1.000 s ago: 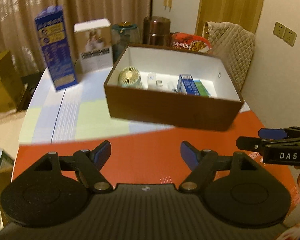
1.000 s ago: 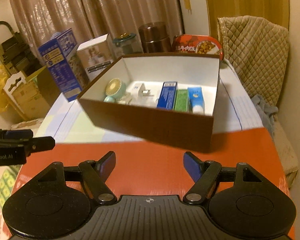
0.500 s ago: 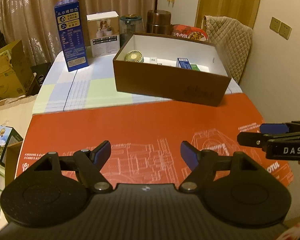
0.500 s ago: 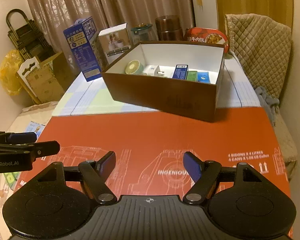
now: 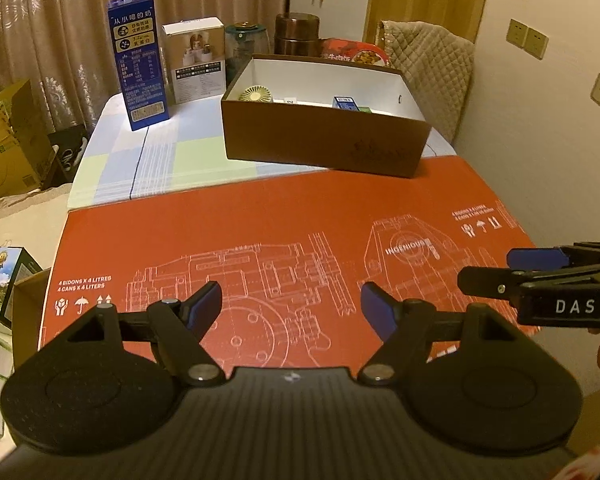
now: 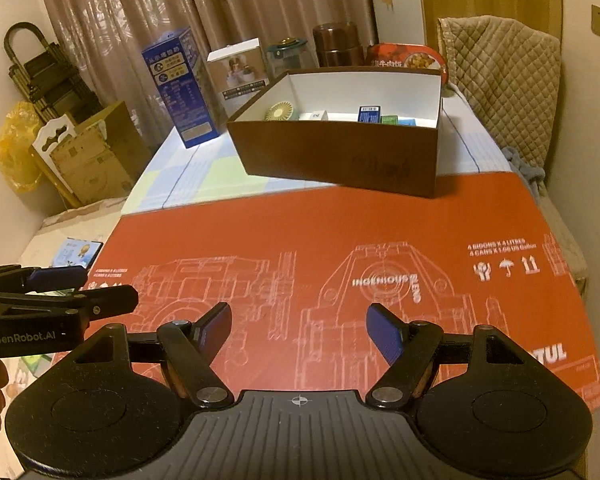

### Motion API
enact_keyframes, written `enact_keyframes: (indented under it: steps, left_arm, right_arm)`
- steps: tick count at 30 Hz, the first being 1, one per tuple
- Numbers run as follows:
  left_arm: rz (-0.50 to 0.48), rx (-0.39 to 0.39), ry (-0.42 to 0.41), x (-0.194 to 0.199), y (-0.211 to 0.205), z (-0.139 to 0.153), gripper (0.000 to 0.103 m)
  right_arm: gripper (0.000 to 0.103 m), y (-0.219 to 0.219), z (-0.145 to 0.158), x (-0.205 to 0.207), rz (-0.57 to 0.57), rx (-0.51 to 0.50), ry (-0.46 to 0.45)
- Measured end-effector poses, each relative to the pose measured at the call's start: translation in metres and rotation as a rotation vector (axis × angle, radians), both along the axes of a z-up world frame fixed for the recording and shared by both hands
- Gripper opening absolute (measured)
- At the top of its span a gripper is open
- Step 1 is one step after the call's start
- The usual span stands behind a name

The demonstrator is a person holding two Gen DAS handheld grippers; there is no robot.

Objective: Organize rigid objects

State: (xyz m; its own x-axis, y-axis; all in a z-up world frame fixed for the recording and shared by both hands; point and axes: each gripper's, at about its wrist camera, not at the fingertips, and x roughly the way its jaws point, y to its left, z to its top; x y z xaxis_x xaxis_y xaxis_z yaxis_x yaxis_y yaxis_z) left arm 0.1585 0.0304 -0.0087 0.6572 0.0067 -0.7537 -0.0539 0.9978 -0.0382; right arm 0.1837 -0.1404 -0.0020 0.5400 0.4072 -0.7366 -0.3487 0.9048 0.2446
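The left hand-held gripper point(image 5: 291, 307) sits low in the left wrist view with its jaws wide and nothing between them, above a red printed sheet point(image 5: 284, 216) that covers the near part of the table point(image 5: 112, 168). The right hand-held gripper point(image 6: 299, 327) is likewise spread wide and empty, low in its own view over the same sheet point(image 6: 340, 232). Each tool shows in the other's camera: the right one enters at the right edge of the left wrist view, the left one at the left edge of the right wrist view.

The brown box point(image 5: 324, 148) stands in the upper middle of the left wrist view, on the checked cloth just past the far edge of the sheet, its near right corner at that edge. In the right wrist view the box point(image 6: 340, 156) sits in the upper middle, open at the top with white inner walls. Inside lie a small round fan point(image 6: 280, 112) at the left, a white item point(image 6: 315, 115) beside it, then a blue pack point(image 6: 369, 113), a green pack point(image 6: 389, 119) and a light blue one point(image 6: 407, 122) toward the right.

Behind the box, in the upper left of the left wrist view, a tall blue carton point(image 5: 138, 60) stands upright, a white carton point(image 5: 194, 62) just beside it, then a glass jar point(image 5: 246, 46), a brown canister point(image 5: 297, 36) and a red food tub point(image 5: 356, 52).
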Motion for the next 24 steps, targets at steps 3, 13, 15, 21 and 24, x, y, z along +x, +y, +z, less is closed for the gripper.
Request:
enact_keyframes:
  steps: [3,13,15,21,24]
  left_arm:
    - [-0.012,-0.001,-0.003,-0.008,0.003,0.001,0.074]
    - [-0.027,-0.009,-0.016,-0.028,0.008,0.003,0.074]
    - [-0.028,-0.009,-0.016,-0.029,0.008,0.003,0.074]
    - [-0.028,-0.009,-0.027,-0.031,0.009,0.006,0.074]
    - [-0.029,-0.010,-0.027,-0.032,0.010,0.005,0.074]
  right_arm:
    - [0.072,0.005,0.002,-0.012,-0.009,-0.003,-0.003]
    - [0.072,0.013,0.004,-0.032,-0.029,-0.012,-0.009]
    - [0.072,0.015,0.003,-0.034,-0.028,-0.013,-0.011]
    - [0.072,0.016,0.005,-0.037,-0.027,-0.013,-0.017]
    - [0.072,0.016,0.005,-0.037,-0.026,-0.014,-0.017]
